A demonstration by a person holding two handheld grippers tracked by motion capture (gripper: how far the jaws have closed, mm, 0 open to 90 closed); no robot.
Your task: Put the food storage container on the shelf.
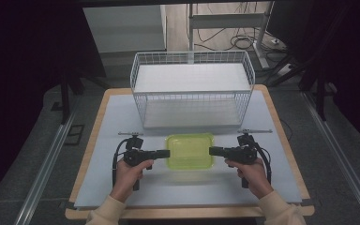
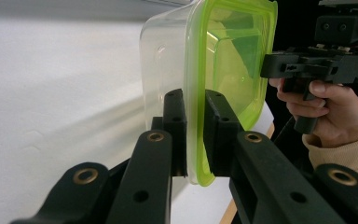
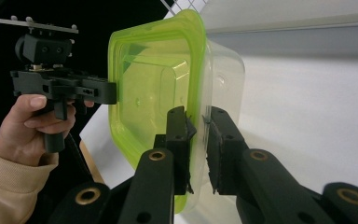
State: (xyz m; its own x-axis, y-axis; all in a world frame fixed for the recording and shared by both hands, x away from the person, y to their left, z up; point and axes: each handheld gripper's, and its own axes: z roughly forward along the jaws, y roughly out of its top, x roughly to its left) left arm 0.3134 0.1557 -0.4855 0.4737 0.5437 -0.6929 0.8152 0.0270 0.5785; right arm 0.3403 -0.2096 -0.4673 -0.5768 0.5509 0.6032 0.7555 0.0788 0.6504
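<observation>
Left of the lidded container (image 1: 190,151), the left hand-held gripper (image 1: 163,153) has its jaws pinched onto the green lid's rim at the container's left edge, as the left gripper view shows. The clear container with its green lid sits over the middle of the bench (image 1: 98,154), just in front of the white wire basket (image 1: 192,89). Right of the container, the right hand-held gripper (image 1: 214,151) has its jaws closed on the rim at the opposite edge.

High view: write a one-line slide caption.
Both grippers, left and right, clamp opposite rims of a green-lidded container before a wire basket.
</observation>
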